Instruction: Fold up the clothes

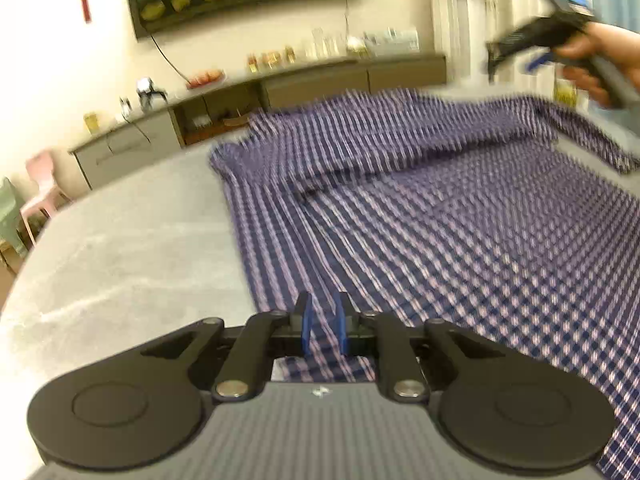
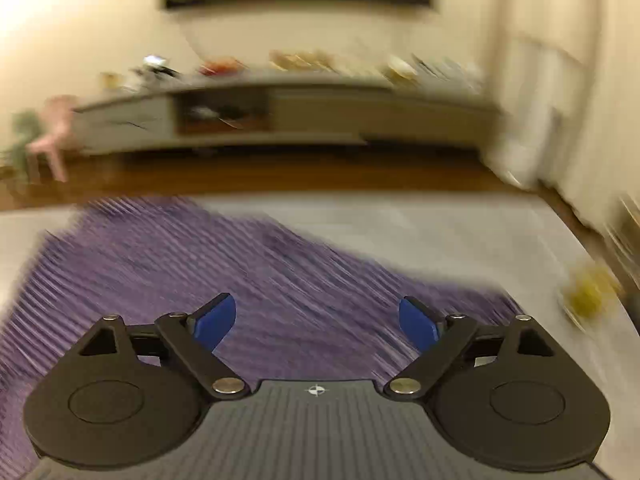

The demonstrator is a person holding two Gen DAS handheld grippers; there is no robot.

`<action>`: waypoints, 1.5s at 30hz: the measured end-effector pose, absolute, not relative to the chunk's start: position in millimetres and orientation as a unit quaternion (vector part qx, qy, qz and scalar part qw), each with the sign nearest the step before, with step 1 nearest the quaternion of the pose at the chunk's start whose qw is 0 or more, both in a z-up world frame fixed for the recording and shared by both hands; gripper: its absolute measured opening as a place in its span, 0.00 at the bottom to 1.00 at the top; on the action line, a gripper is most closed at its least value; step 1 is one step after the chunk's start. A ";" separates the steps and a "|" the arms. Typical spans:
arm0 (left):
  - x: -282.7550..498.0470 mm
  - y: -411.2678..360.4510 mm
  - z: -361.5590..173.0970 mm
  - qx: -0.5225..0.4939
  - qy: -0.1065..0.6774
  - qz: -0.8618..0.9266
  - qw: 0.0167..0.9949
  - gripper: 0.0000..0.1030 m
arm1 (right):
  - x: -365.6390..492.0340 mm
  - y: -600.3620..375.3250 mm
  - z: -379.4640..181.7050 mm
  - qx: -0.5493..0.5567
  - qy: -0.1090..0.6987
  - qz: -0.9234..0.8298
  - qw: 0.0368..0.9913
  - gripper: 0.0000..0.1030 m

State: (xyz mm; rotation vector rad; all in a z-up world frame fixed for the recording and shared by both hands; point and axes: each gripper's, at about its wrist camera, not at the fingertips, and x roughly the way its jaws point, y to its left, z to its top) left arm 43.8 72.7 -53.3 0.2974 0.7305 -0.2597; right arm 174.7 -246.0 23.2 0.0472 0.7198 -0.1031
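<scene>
A blue-and-white checked shirt (image 1: 440, 220) lies spread over the grey table (image 1: 120, 240), with a fold bunched along its far side. My left gripper (image 1: 323, 320) is at the shirt's near edge, its blue pads close together and pinching a strip of the cloth. In the left wrist view my right gripper (image 1: 494, 60) is blurred, held by a hand (image 1: 600, 56) above the shirt's far right corner. In its own blurred view, the right gripper (image 2: 316, 320) stands wide open above the shirt (image 2: 240, 272), with nothing between its fingers.
A long low sideboard (image 1: 280, 92) with bottles and small items runs along the far wall. A pink chair (image 1: 40, 192) stands at the left on the floor. A yellowish object (image 2: 588, 296) sits near the table's right edge. Bare grey tabletop (image 2: 460, 232) lies right of the shirt.
</scene>
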 end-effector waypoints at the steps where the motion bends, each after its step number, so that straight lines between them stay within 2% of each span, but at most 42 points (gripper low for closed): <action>1: 44.0 69.1 -58.7 0.149 0.354 -0.122 0.915 0.15 | 163.1 -264.6 11.0 0.033 0.364 -0.059 0.929 0.87; 3: 43.2 61.1 -58.7 0.164 0.352 -0.111 0.915 0.14 | 144.3 -287.5 -10.3 0.056 0.372 -0.054 0.925 0.87; 7: 45.9 62.4 -47.5 0.120 0.370 -0.103 0.915 0.17 | 127.1 -303.2 -38.8 0.095 0.356 -0.043 0.929 0.90; 13: 56.7 74.3 -24.6 0.030 0.382 -0.091 0.919 0.18 | 162.6 -311.5 -49.8 0.120 0.361 -0.029 0.924 0.88; 14: 60.9 75.0 -22.8 0.018 0.382 -0.091 0.919 0.18 | 168.5 -312.8 -54.6 0.116 0.370 -0.027 0.921 0.70; 16: 68.6 74.8 -19.3 -0.005 0.382 -0.095 0.919 0.18 | 170.9 -314.7 -56.9 0.109 0.370 -0.021 0.922 0.51; 18: 73.1 73.4 -13.1 -0.032 0.378 -0.107 0.919 0.18 | 165.5 -309.9 -49.0 0.096 0.361 -0.020 0.927 0.03; 19: 75.4 72.7 -10.0 -0.046 0.376 -0.113 0.918 0.19 | 161.9 -307.1 -43.8 0.090 0.353 -0.018 0.931 0.01; 21: 77.7 71.1 -4.0 -0.080 0.369 -0.128 0.917 0.20 | 148.0 -296.6 -22.6 0.074 0.315 -0.002 0.946 0.01; 24: 79.9 68.9 4.2 -0.130 0.356 -0.150 0.913 0.30 | 120.2 -257.0 10.4 0.040 0.270 0.063 0.960 0.01; 28: 81.5 61.0 4.4 -0.168 0.348 -0.173 0.906 0.46 | 84.1 -192.3 21.4 -0.023 0.245 0.136 0.960 0.01; 34: 81.7 47.3 -3.4 -0.164 0.359 -0.185 0.900 0.47 | 66.6 -157.5 0.1 -0.124 0.246 0.100 0.956 0.02; 36: 80.7 47.7 -4.1 -0.164 0.362 -0.187 0.898 0.47 | 75.2 -163.8 -12.8 -0.141 0.256 0.075 0.953 0.09; 38: 79.7 48.6 -3.9 -0.161 0.364 -0.186 0.898 0.48 | 84.7 -172.3 -23.5 -0.134 0.263 0.056 0.954 0.34; 40: 78.7 49.2 -5.2 -0.156 0.364 -0.183 0.900 0.49 | 94.6 -182.1 -32.8 -0.112 0.268 0.041 0.956 0.47; 45: 78.9 46.7 -9.4 -0.149 0.372 -0.186 0.897 0.49 | 103.7 -203.5 -41.2 -0.072 0.283 0.017 0.956 0.53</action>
